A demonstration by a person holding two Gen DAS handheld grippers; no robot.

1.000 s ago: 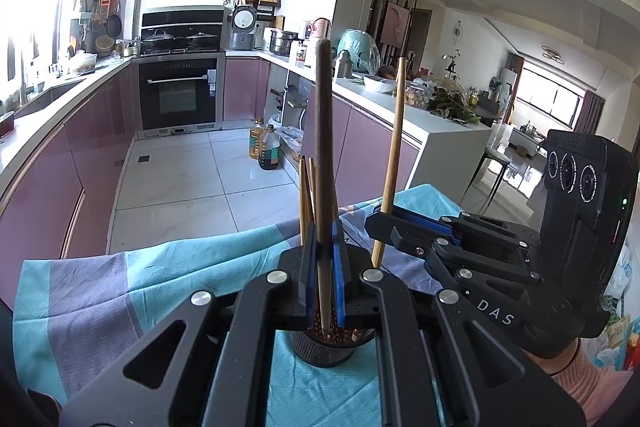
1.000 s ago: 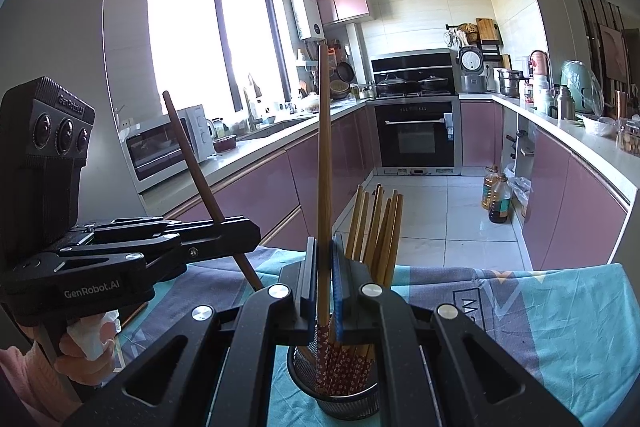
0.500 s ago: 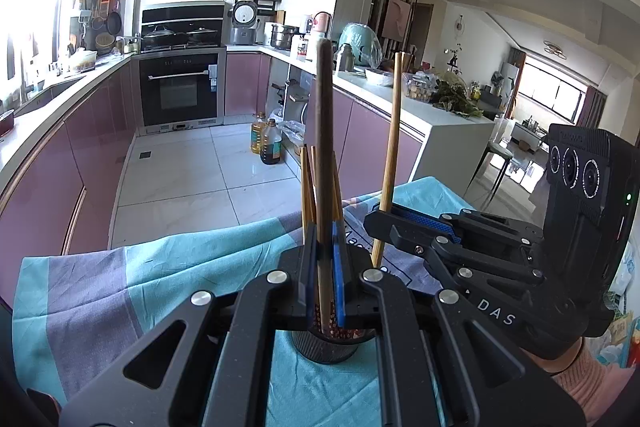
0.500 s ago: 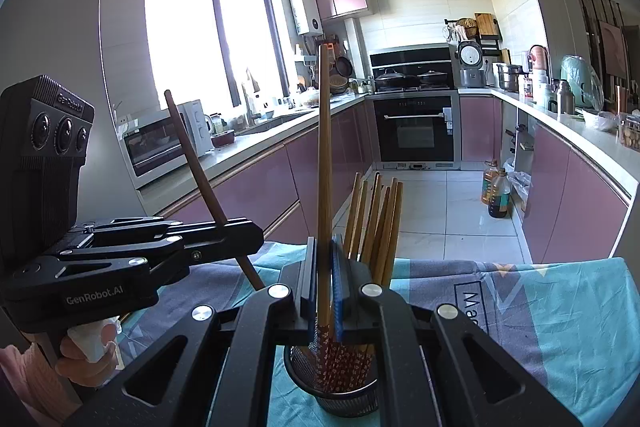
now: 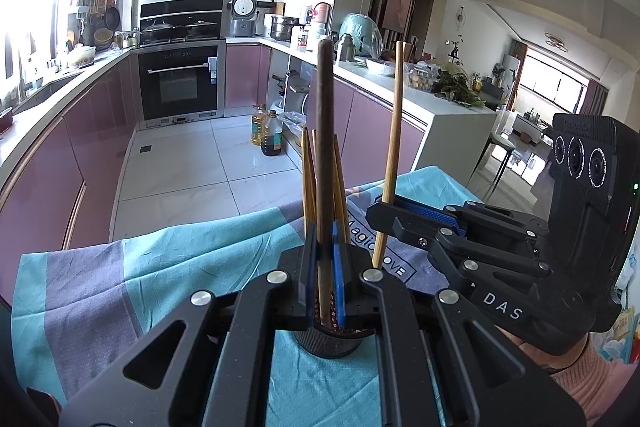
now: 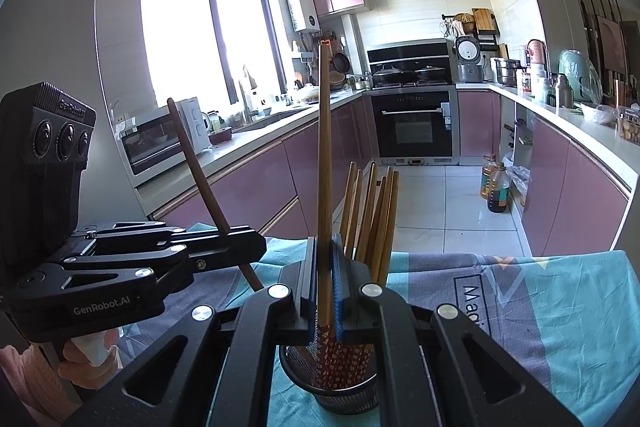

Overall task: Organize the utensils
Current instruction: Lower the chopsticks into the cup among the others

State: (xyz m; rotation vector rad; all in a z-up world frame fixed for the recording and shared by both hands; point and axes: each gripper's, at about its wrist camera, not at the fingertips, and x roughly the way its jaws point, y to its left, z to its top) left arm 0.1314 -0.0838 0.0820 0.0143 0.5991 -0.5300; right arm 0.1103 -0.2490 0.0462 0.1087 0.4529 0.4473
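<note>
L tongs (image 5: 325,267) clamped on dark chopstick (image 5: 324,147), R tongs (image 6: 325,283) on light chopstick (image 6: 325,155) — both upright over mesh holder (image 6: 332,387). Prob. lined up so each drops in w/ the bundle (image 6: 374,215).

Daylight enters through the kitchen window (image 6: 208,43), overexposed to white. Illumination is bright. Fisheye distortion bends lines toward all edges; corners vignette black. A purple flare sits at 10 o'clock in the left view.
</note>
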